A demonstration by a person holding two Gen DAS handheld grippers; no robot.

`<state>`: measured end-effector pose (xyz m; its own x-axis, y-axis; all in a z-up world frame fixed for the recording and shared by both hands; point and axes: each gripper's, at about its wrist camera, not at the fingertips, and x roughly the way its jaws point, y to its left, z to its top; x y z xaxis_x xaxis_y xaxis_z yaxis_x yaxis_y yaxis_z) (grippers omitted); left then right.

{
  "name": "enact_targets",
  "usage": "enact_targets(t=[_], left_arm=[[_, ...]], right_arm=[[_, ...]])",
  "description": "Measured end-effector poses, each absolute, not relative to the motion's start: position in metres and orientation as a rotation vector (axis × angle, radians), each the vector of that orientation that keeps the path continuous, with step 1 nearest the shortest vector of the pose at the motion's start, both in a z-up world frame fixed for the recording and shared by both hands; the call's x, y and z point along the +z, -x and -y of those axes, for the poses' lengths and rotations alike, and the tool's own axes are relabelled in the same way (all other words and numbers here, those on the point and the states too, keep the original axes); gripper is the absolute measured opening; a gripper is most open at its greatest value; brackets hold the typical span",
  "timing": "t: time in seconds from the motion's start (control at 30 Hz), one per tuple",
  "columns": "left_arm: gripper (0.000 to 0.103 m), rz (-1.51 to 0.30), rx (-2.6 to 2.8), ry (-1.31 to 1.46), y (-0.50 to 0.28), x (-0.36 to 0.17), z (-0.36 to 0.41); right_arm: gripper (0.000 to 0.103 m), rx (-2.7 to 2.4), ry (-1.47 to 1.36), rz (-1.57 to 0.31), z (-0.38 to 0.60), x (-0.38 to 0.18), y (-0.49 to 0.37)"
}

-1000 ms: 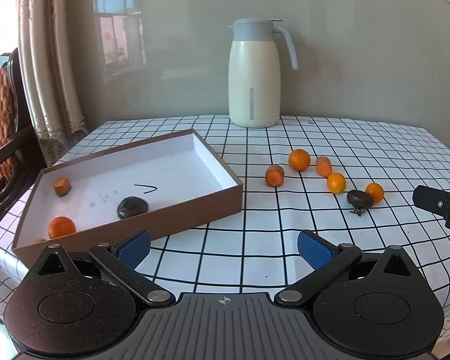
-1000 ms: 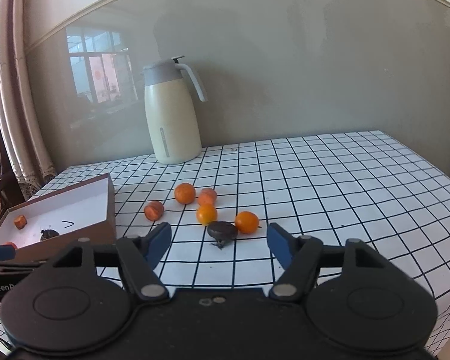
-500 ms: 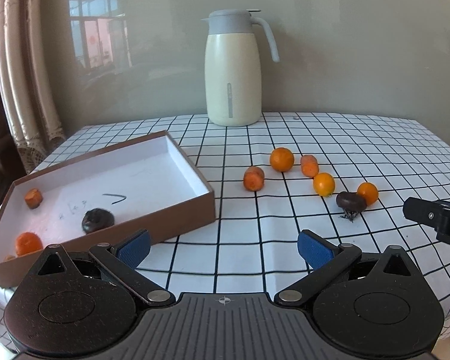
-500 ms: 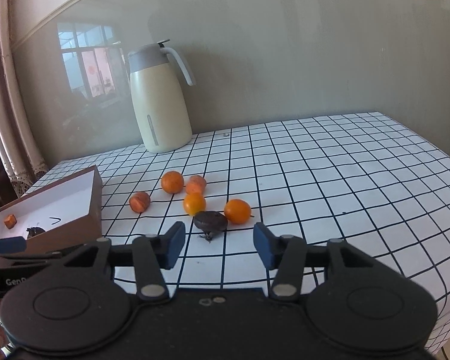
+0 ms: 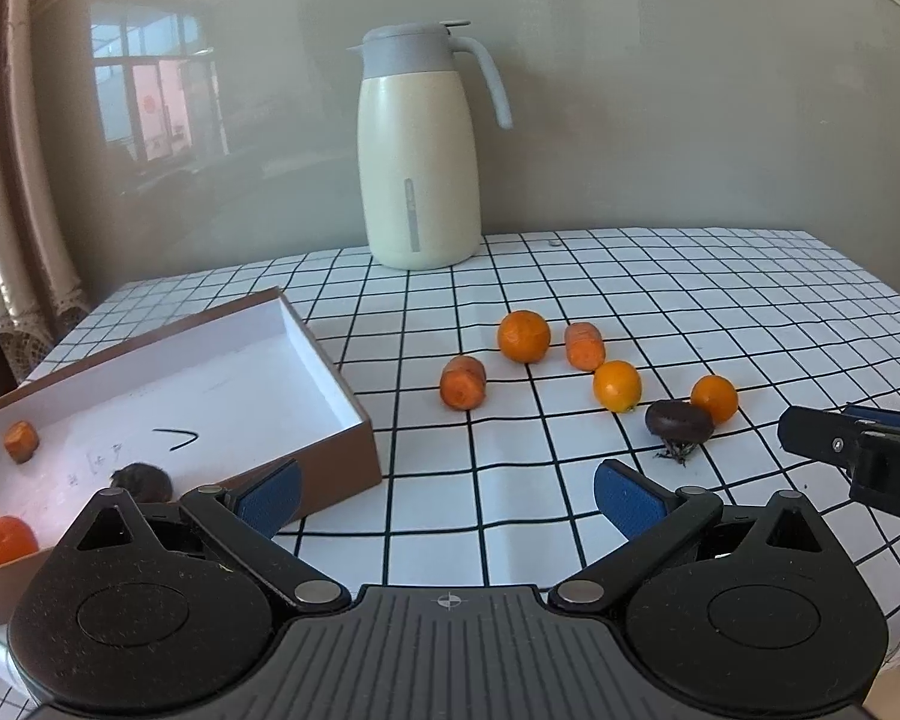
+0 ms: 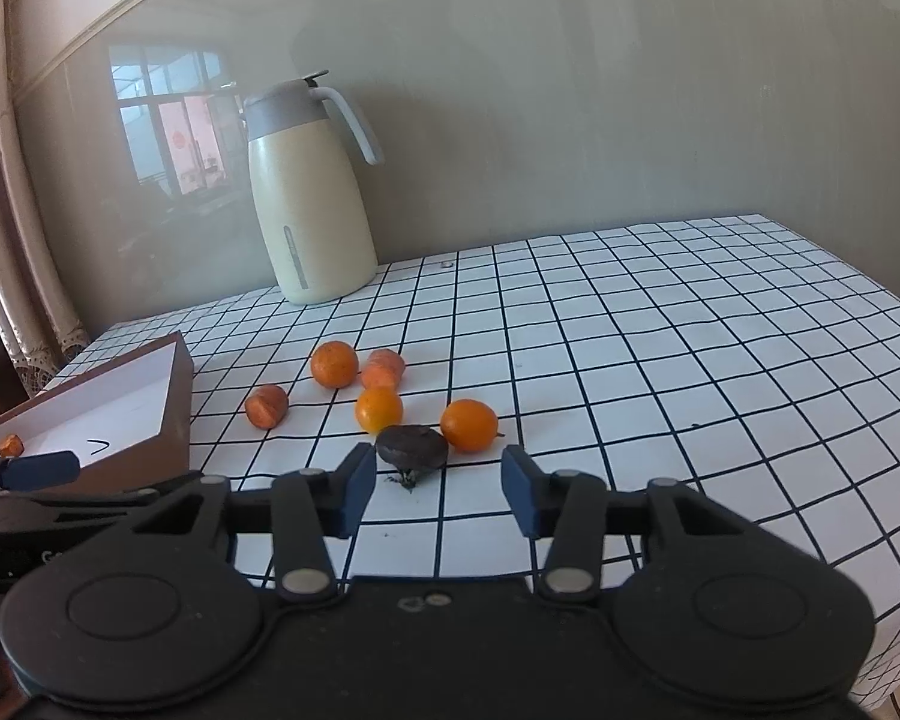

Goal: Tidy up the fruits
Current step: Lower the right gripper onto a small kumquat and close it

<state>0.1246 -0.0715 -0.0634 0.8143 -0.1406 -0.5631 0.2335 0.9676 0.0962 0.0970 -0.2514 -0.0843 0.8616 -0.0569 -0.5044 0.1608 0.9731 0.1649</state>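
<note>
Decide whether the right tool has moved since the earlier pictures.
Yes. The right tool has come closer to the dark fruit on the table, its jaws closing, nothing between them yet.

Bright, even daylight in both views. Glossy grey-green wall (image 5: pixel 660 120) mirrors window as pale reflection at left. Soft short shadows under round orange fruits (image 5: pixel 523 336) on white black-grid cloth of desk (image 6: pixel 690 360). Strong fisheye bending: grid lines curve, corners vignette dark. Focus sharp throughout; no motion blur.
</note>
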Motion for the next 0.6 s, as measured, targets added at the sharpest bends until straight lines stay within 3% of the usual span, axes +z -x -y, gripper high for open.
enact_targets(t=[0.37,0.47,0.6], left_arm=[[0.103,-0.554,-0.234,-0.203,-0.153,-0.069,0.085],[0.091,-0.553,-0.253,-0.213,-0.161,-0.071,0.089],[0.09,-0.559,-0.262,-0.213,-0.169,-0.074,0.092]], right_arm=[[0.035,-0.119,-0.231,-0.53,0.259,-0.093,-0.106],[0.034,-0.12,-0.235,-0.532,0.262,-0.095,-0.108],[0.033,-0.123,-0.24,-0.534,0.266,-0.096,-0.114]])
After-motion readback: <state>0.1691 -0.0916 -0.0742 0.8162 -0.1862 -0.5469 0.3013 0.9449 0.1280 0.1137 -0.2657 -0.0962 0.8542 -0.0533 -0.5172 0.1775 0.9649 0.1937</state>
